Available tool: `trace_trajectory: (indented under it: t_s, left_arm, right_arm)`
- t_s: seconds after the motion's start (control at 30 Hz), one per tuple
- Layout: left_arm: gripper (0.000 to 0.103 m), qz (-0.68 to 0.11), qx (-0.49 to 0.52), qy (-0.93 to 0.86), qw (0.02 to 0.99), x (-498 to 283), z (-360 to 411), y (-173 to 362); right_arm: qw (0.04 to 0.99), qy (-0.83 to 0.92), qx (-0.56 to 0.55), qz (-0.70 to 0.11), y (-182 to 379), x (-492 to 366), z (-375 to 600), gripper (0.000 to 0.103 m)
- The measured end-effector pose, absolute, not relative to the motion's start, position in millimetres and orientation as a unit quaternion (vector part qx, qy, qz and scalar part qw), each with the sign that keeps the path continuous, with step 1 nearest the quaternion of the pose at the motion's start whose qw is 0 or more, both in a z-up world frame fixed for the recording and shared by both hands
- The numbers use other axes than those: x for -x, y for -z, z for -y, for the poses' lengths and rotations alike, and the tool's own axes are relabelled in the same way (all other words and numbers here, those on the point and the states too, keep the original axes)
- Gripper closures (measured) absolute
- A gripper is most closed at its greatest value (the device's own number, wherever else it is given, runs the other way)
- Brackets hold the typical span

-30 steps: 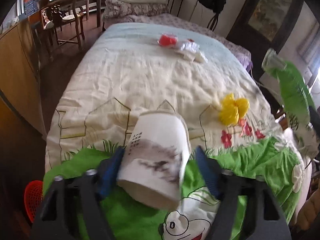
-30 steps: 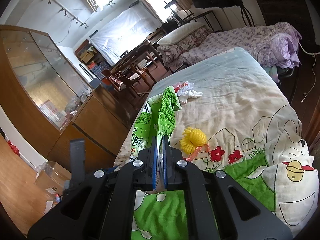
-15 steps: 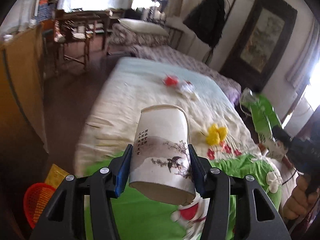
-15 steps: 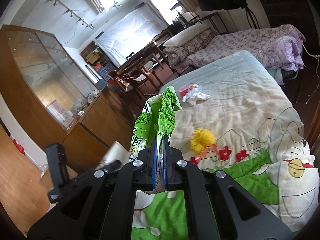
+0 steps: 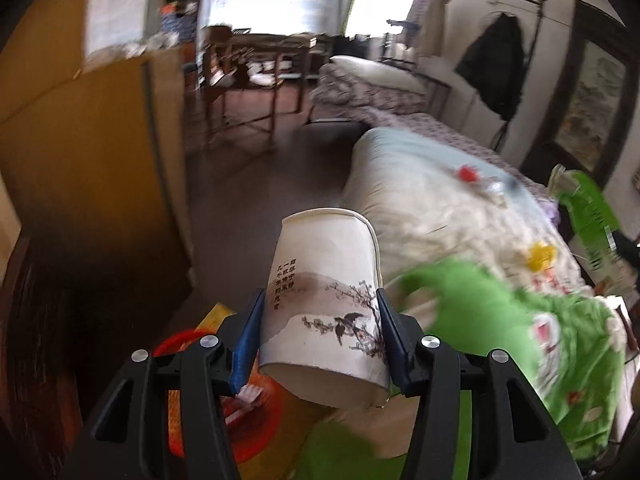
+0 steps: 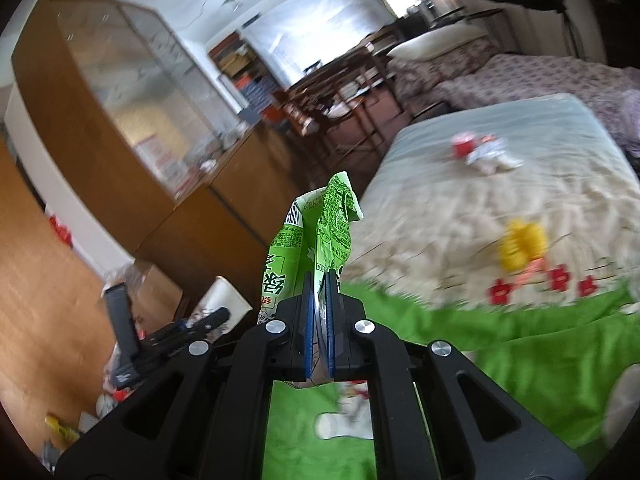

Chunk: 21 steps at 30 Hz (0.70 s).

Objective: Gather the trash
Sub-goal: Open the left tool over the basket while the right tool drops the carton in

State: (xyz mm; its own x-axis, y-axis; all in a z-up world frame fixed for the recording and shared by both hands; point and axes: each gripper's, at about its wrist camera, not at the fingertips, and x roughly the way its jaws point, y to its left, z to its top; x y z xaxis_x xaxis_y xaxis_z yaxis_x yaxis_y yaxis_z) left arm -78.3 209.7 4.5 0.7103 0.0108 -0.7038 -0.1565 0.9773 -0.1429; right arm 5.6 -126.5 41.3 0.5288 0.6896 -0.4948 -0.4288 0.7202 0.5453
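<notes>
I hold two grippers above the edge of a bed [image 5: 432, 184]. My left gripper [image 5: 318, 338] is clamped on a white paper cup [image 5: 328, 300], its blue pads pressing both sides near the base. The cup carries an ink-wash picture and tilts away from me, rim up. Below it, on the floor beside the bed, sits a red basket [image 5: 256, 436], partly hidden by the gripper. My right gripper [image 6: 319, 328] is squeezed tight on a crumpled green wrapper [image 6: 316, 240], which sticks up from between the pads. On the bed [image 6: 520, 184], well apart from both grippers, lie a yellow scrap [image 6: 522, 244] and, farther off, a red and white scrap [image 6: 476, 150]. A wooden cabinet [image 6: 132, 128] stands left of the bed. Much of both views is blurred.
</notes>
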Motion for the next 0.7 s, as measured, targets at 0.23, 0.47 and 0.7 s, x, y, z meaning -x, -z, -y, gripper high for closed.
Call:
trace_trajectory:
  t_s: [0.23,0.47,0.7]
  left_arm:
    - [0.048,-0.419,0.100,-0.114,0.895,95.7,-265.3,55.6]
    - [0.028,-0.438,0.115,-0.162,0.876,112.1,-303.8,93.6]
    - [0.013,-0.430,0.116,-0.209,0.871,130.1,-325.2,100.9]
  right_arm:
    - [0.831,-0.366,-0.126,-0.398,-27.9,-1.9,49.5,0.097]
    - [0.806,-0.394,-0.076,-0.435,-10.2,-4.1,-19.5,0.097]
    - [0.783,-0.413,-0.037,-0.464,11.7,-5.6,-74.5,0.097]
